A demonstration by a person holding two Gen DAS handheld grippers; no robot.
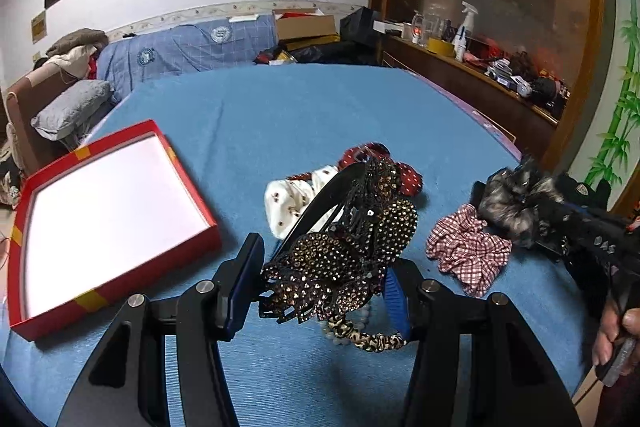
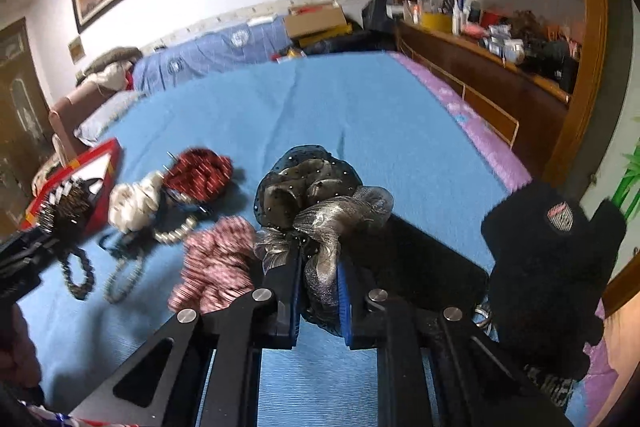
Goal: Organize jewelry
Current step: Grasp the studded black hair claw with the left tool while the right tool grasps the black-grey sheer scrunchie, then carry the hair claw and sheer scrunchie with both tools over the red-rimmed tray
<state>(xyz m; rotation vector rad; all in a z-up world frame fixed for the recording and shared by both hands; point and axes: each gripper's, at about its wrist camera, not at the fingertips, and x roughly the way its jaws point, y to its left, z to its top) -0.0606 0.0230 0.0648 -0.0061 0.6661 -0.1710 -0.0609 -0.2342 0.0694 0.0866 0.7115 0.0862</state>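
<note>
My left gripper (image 1: 323, 263) is shut on a dark bow hair clip (image 1: 344, 259) studded with amber stones, held just above the blue bedcover (image 1: 300, 107). A black headband arc (image 1: 320, 199) rises behind the bow. A red box (image 1: 160, 263) with a white inside lies open to the left. My right gripper (image 2: 319, 261) is shut on a black and silver mesh scrunchie (image 2: 316, 195). In the left wrist view that scrunchie (image 1: 516, 199) hangs at the right. A checked red and white scrunchie (image 2: 216, 259) lies just left of the right gripper.
A white scrunchie (image 1: 284, 203), a red dotted one (image 1: 408, 179), a leopard hair tie (image 1: 372, 341) and bead strings (image 2: 176, 233) lie in a pile. A black knit hat (image 2: 548, 259) sits at the right. A wooden shelf (image 1: 480, 87) borders the bed.
</note>
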